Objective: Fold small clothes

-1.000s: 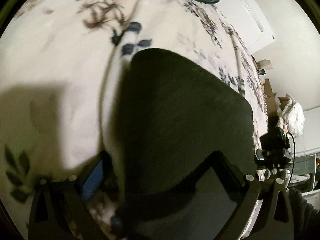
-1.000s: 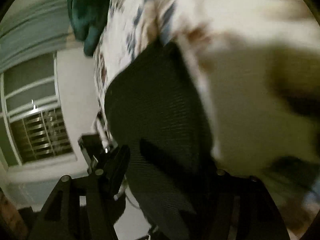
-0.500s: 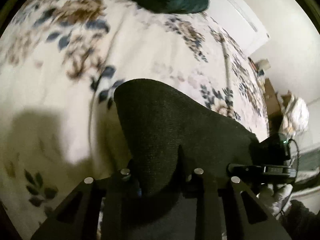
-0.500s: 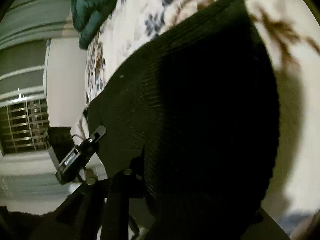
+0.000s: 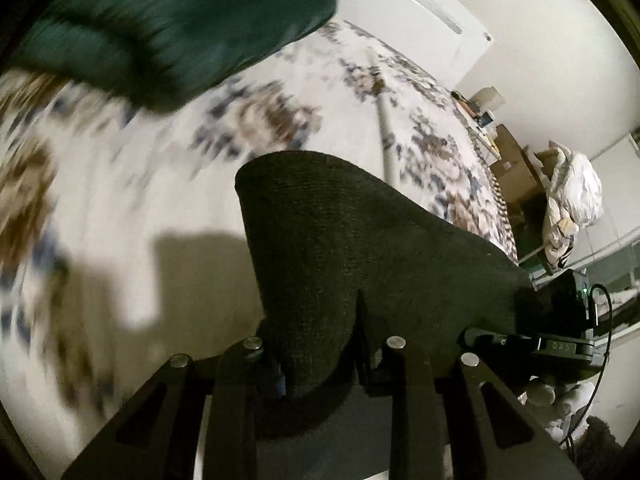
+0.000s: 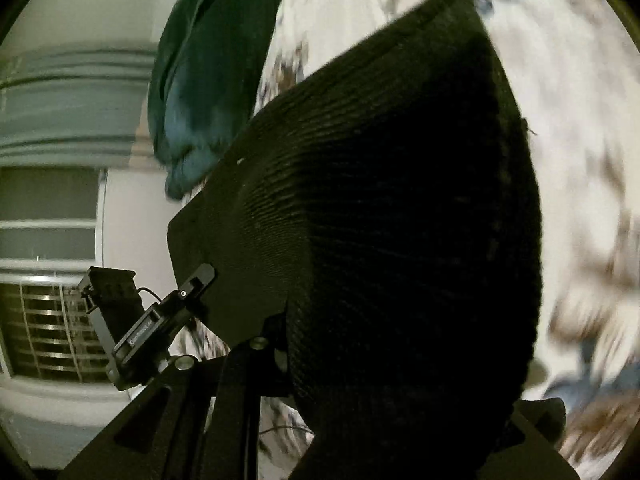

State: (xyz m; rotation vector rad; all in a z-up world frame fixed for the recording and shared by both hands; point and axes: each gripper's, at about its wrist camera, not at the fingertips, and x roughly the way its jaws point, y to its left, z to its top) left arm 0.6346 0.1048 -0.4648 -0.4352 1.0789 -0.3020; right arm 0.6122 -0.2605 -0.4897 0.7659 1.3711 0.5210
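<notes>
- Left gripper (image 5: 320, 354): clenched on one edge of a dark knitted small garment (image 5: 340, 240), lifted over a white floral-print bed (image 5: 140, 200).
- Right gripper (image 6: 360, 360): clamped on the same garment (image 6: 400, 200), which filled its view.
- Background: dark green pillow (image 5: 172, 20) at the bed's far end.

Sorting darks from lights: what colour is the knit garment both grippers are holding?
Black, ribbed knit garment; the left wrist view shows it best.
</notes>
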